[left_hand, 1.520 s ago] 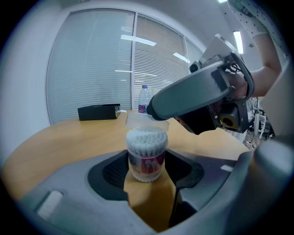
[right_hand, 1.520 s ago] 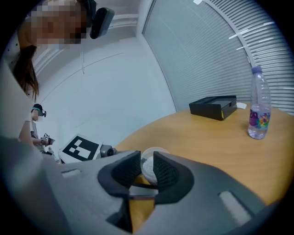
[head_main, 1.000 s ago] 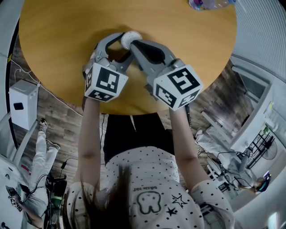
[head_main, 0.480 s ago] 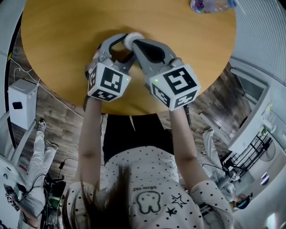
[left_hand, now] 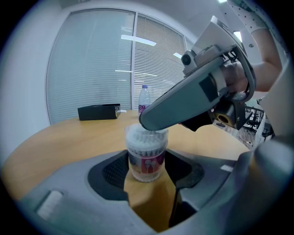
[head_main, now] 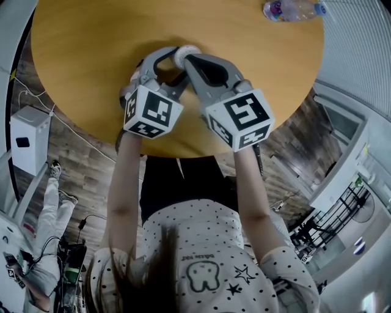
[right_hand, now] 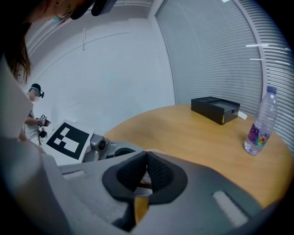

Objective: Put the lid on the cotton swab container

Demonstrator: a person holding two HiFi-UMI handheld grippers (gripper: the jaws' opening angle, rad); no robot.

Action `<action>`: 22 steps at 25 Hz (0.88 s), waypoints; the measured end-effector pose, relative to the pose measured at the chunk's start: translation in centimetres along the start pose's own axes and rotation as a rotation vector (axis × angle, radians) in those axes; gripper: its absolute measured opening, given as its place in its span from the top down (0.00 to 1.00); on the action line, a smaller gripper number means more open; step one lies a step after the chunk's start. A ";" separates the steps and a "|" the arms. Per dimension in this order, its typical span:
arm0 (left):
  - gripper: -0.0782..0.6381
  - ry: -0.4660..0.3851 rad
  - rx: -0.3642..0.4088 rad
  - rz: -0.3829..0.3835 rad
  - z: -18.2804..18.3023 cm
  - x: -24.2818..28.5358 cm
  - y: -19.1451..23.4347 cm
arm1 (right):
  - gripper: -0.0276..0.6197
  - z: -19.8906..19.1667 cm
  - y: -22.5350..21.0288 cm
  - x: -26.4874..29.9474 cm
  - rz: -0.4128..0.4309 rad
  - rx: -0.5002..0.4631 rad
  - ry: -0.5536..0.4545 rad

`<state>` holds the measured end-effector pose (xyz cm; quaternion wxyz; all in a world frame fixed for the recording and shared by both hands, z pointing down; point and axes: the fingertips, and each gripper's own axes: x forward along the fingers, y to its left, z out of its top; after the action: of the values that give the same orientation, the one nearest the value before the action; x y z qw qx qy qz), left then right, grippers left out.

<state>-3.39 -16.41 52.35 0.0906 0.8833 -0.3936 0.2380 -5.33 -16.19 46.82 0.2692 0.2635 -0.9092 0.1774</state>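
Observation:
The cotton swab container [head_main: 185, 53] is a small clear tub with a red label [left_hand: 146, 158], standing upright on the round wooden table [head_main: 85, 49]. My left gripper [head_main: 178, 63] is shut on its sides, the pads [left_hand: 115, 170] pressed against the lower half of the tub. A clear lid [left_hand: 148, 134] sits over the swabs at the top of the tub. My right gripper [head_main: 186, 58] comes in from the right with its tips [left_hand: 143, 123] resting on that lid. In the right gripper view its jaws [right_hand: 146, 154] meet tip to tip with nothing seen between them.
A water bottle [head_main: 292, 8] lies toward the table's far right edge, seen too as the bottle [right_hand: 258, 124]. A black box [right_hand: 216, 109] sits farther back. A white unit [head_main: 27, 139] stands on the floor at left. Other people stand off the table.
Both grippers and the tub have drifted slightly up and to the right in the head view. The hold on the tub is unchanged.

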 end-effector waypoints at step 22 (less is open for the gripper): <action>0.53 0.003 -0.001 -0.002 0.0 0.2 0.0 | 0.95 0.3 -0.2 0.6 -0.002 0.001 0.040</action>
<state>-3.24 -16.52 52.48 0.0919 0.8834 -0.3926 0.2388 -5.73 -16.69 46.98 0.2872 0.2608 -0.9034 0.1826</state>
